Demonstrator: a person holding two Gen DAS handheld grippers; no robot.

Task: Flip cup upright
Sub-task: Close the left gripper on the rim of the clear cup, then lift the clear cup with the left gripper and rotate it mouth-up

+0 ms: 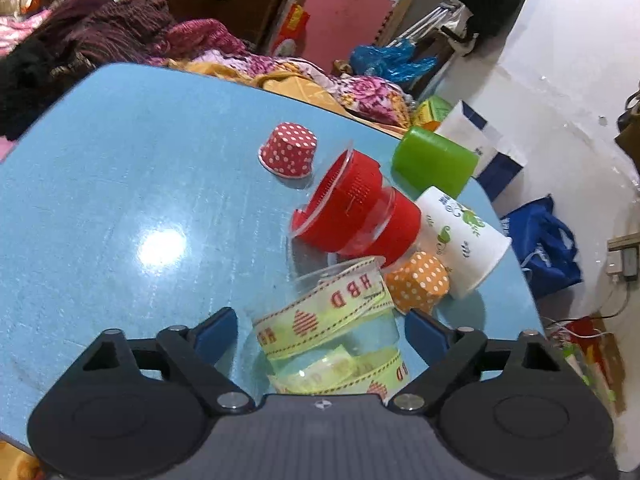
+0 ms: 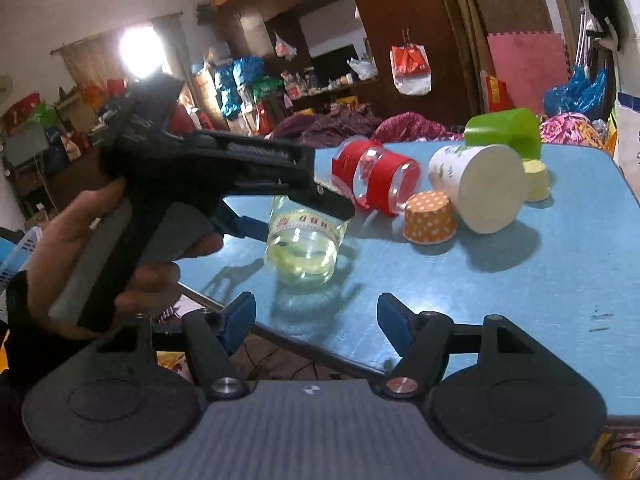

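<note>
A clear plastic cup with a yellow "HBD" ribbon (image 1: 332, 328) stands on the blue table (image 1: 120, 200), rim up in the right wrist view (image 2: 304, 240). My left gripper (image 1: 320, 332) is open, its blue fingers on either side of the cup with a gap to each. In the right wrist view the left gripper (image 2: 280, 216) reaches in from the left around the cup. My right gripper (image 2: 316, 316) is open and empty, low at the table's near edge, short of the cup.
A clear cup with red ribbon (image 1: 352, 208) lies on its side. A white printed cup (image 1: 464, 236) and a green cup (image 1: 434, 162) lie near the right edge. Red dotted (image 1: 290, 150), orange dotted (image 1: 418, 282) and yellow (image 2: 536, 180) paper cups sit inverted.
</note>
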